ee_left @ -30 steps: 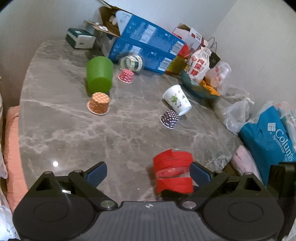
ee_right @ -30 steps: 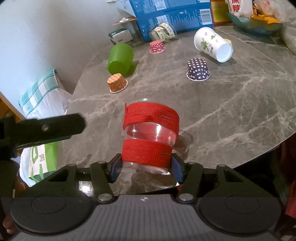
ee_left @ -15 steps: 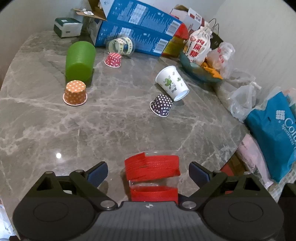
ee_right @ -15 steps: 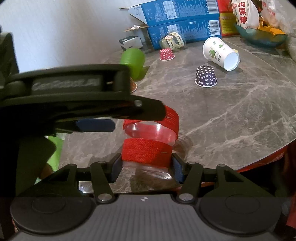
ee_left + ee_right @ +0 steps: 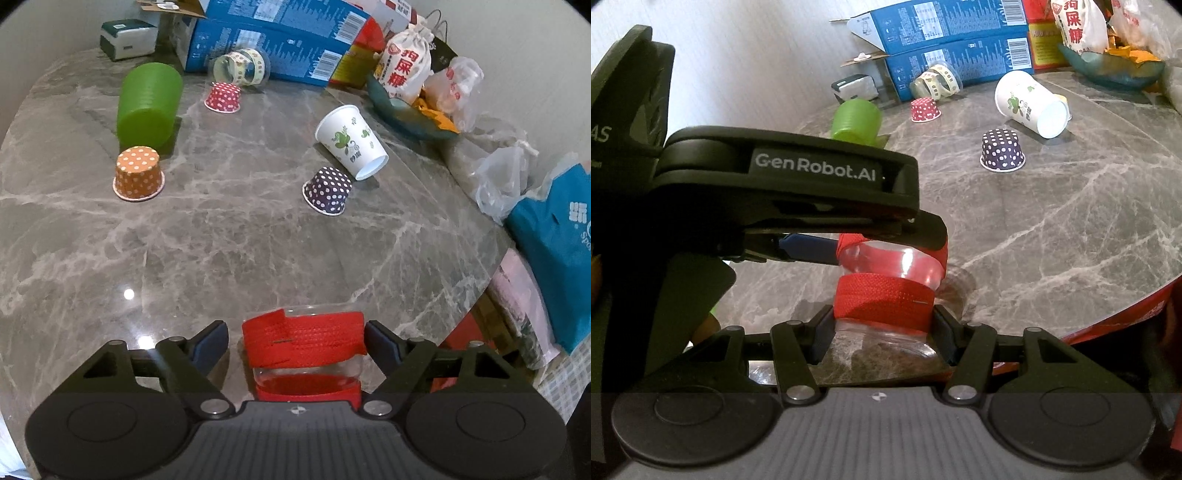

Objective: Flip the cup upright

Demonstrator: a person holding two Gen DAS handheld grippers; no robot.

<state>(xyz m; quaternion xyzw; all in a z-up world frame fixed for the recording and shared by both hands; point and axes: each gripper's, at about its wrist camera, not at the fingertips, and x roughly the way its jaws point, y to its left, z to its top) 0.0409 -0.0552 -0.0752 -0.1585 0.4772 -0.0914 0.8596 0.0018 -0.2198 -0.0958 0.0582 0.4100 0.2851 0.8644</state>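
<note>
A clear plastic cup with two red bands (image 5: 886, 299) stands near the front edge of the grey marble table (image 5: 1071, 229). My right gripper (image 5: 882, 332) is shut on the cup's lower red band. My left gripper (image 5: 295, 339) is open, its blue-padded fingers (image 5: 210, 341) either side of the cup's upper red band (image 5: 303, 343). In the right wrist view the left gripper's body crosses from the left and hides part of the cup's top.
Farther back lie a green cup (image 5: 149, 103) and a white paper cup (image 5: 351, 142) on their sides, and a taped clear cup (image 5: 240, 68). Orange (image 5: 138, 173), purple (image 5: 328, 190) and red (image 5: 223, 96) dotted cups sit upside down. Blue boxes (image 5: 266, 44), bags and a bowl line the back.
My left gripper has come in from the left and now straddles the red-banded cup, fingers narrower than before. The right gripper keeps its hold on the cup.
</note>
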